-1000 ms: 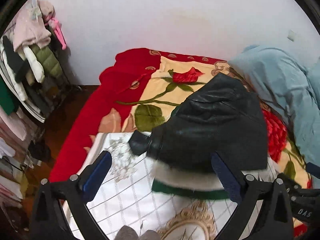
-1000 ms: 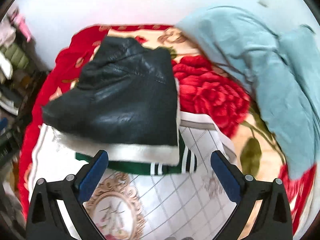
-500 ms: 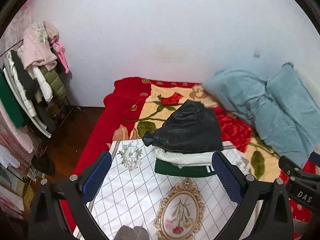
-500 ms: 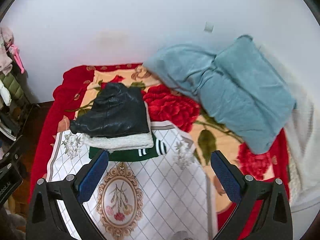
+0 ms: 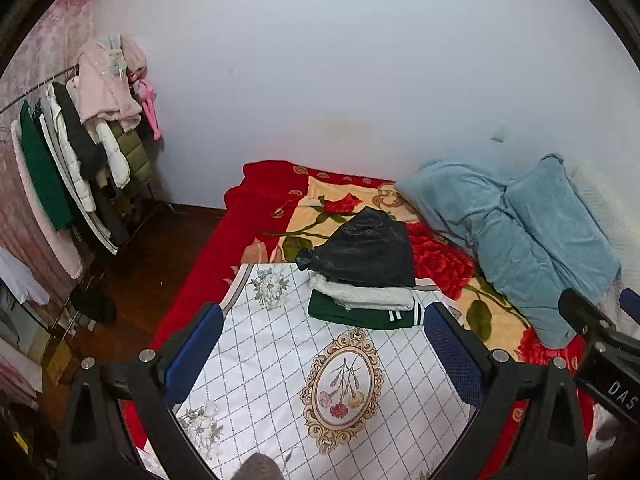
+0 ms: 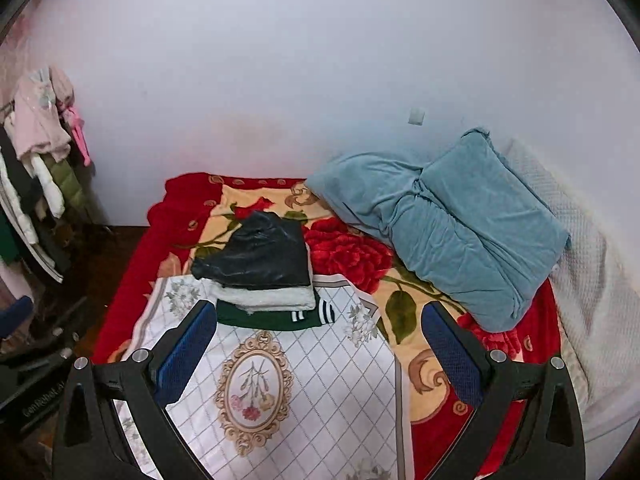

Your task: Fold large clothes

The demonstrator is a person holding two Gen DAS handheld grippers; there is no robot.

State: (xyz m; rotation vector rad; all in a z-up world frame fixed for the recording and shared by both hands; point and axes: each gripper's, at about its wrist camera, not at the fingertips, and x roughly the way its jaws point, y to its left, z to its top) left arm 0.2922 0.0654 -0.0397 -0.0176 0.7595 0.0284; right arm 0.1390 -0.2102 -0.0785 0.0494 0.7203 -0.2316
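A stack of folded clothes lies on the bed: a black leather-look jacket (image 5: 366, 250) on top, a white fleece piece (image 5: 360, 298) under it, a green garment with white stripes (image 5: 360, 316) at the bottom. The stack also shows in the right wrist view, with the black jacket (image 6: 260, 256) on top. It rests on the far edge of a white checked cloth with an oval flower print (image 5: 320, 372). My left gripper (image 5: 324, 356) is open and empty, well back from the stack. My right gripper (image 6: 320, 352) is open and empty, also held back.
The bed has a red rose-pattern blanket (image 6: 348, 248). A blue-grey folded quilt (image 6: 452, 224) lies at the right by the wall. A clothes rack with hanging coats (image 5: 76, 160) stands at the left over dark wooden floor (image 5: 152, 248). The right gripper's body (image 5: 600, 344) shows at the left view's right edge.
Both grippers have pulled back and up from the stack, which was close a second ago and now lies far off. Both stayed open and empty.
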